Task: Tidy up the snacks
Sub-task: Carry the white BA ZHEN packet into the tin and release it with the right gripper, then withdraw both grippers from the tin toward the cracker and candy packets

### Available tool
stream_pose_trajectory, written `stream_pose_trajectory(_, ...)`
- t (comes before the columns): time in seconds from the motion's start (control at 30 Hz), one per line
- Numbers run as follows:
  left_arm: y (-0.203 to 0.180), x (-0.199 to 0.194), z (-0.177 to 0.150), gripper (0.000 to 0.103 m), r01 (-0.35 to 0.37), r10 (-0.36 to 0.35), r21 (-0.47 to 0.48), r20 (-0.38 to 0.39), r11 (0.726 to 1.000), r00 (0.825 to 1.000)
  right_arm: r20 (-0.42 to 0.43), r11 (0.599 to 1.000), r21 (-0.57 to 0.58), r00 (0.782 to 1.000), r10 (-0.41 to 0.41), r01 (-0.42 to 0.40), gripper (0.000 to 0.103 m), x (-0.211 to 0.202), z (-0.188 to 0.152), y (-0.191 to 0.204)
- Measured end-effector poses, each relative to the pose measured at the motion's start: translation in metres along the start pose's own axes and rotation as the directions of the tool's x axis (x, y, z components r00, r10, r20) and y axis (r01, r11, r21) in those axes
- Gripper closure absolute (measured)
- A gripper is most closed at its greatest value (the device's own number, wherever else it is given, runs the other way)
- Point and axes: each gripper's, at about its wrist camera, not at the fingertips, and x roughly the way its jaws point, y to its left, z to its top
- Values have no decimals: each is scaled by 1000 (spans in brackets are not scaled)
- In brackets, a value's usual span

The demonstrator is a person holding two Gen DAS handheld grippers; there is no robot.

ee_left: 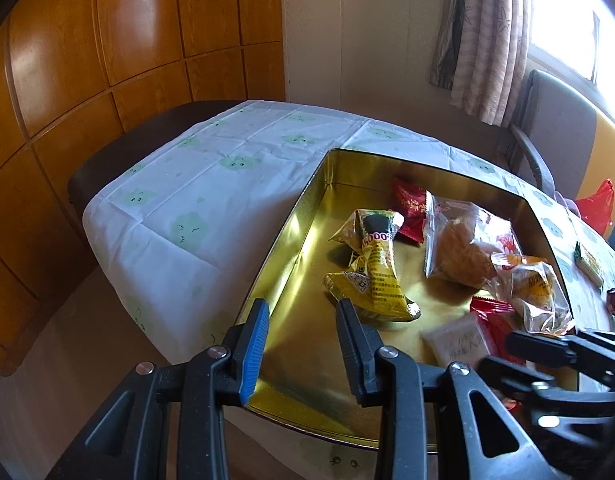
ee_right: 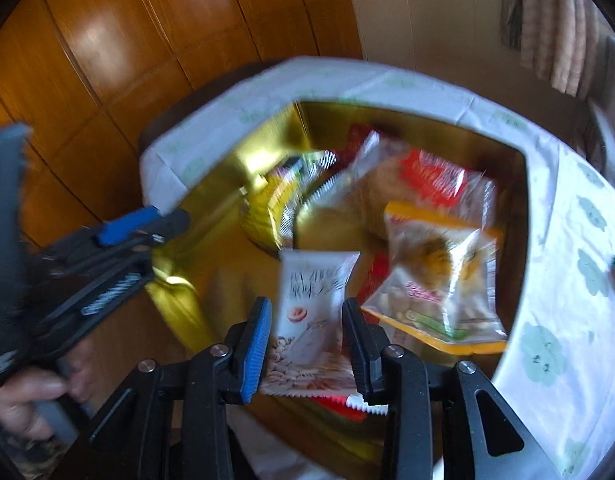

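In the left wrist view, our left gripper [ee_left: 301,314] hangs with jaws apart and empty above the gold tin [ee_left: 291,248]; it could knock the yellow packet [ee_left: 377,276].

In the right wrist view, our right gripper [ee_right: 305,318] frames the white snack packet [ee_right: 311,304] over the tin; we cannot tell whether it is clamped. It may drop beside the pile.
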Motion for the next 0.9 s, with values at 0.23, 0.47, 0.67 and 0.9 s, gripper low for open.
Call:
stream_pose_trajectory(0.23, -4, 2, -2, 68, 7, -7, 7, -10, 1000, 1000, -2, 1000, 0, 1000, -6, 6, 66, 4, -6, 0)
stream_pose_trajectory(0.47, -12, -5, -4, 68, 26, -26, 30, 1, 999, 1000, 54, 1000, 1, 998, -15, 15, 66, -11, -13, 2)
stream_pose_trajectory(0.67, -18, -10, -5, 68, 41, -42, 46, 10, 998, 999, 119, 999, 0, 992, -52, 52, 61, -32, -19, 5)
stream_pose_trajectory(0.9, -27, -20, -6, 68, 57, -59, 73, 25, 996, 998, 186, 993, 22, 976, -117, 115, 58, -55, -29, 1)
